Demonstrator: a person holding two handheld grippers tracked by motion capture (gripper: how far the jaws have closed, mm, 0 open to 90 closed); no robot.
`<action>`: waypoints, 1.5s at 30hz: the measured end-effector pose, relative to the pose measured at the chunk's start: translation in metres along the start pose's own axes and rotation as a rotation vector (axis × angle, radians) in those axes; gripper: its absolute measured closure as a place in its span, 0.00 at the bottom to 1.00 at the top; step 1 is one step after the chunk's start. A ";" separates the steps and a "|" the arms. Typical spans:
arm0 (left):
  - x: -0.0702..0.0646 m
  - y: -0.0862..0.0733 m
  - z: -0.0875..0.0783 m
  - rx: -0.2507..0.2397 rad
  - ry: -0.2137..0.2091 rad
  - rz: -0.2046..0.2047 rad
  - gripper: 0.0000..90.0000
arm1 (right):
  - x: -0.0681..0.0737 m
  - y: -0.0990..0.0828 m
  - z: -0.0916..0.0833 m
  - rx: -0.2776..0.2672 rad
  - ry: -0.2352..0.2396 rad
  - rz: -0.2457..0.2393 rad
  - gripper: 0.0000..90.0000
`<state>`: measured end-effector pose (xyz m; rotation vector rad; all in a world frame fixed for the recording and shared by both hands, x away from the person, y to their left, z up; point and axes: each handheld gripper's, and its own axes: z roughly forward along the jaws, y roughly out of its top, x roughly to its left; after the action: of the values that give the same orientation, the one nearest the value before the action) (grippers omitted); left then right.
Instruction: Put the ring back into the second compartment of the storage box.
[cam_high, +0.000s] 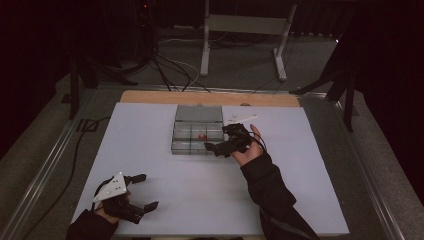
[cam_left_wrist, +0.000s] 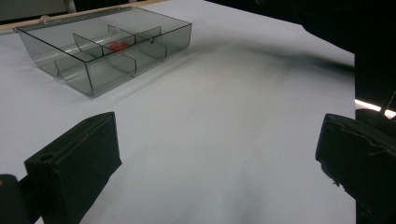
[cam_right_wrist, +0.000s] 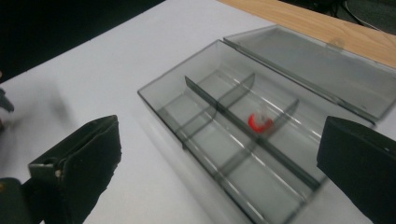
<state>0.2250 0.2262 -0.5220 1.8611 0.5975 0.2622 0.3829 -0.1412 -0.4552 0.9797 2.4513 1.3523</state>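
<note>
The white tabletop (cam_high: 165, 195) carries one clear compartment box (cam_high: 198, 131), lid folded back, its long axis running left to right across me. My right hand-held gripper (cam_high: 222, 145), jaws spread and empty, sits just beside the box's right end, far nearer than my left hand-held gripper (cam_high: 139, 192), also spread, well apart. One small red piece (cam_right_wrist: 259, 122) lies in a middle compartment, ahead of my right jaws

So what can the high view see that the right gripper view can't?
High view alone: the person's left tool open near the table's front corner, the right hand, and the floor with a metal stand behind. Right gripper view alone: the box's open lid up close. Both: the clear divided box with a small red thing inside.
</note>
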 end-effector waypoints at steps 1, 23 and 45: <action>0.000 0.000 0.000 -0.001 -0.001 -0.001 0.00 | -0.001 -0.002 -0.004 -0.001 -0.003 -0.002 0.00; 0.000 0.000 0.001 0.002 0.001 0.000 0.00 | -0.008 -0.069 -0.068 -0.015 -0.050 0.012 0.00; -0.001 0.000 0.001 0.003 0.000 0.000 0.00 | -0.022 -0.162 -0.123 0.022 -0.090 0.093 0.00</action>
<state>0.2246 0.2251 -0.5220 1.8638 0.5977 0.2618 0.2702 -0.2994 -0.5188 1.1466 2.3865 1.2821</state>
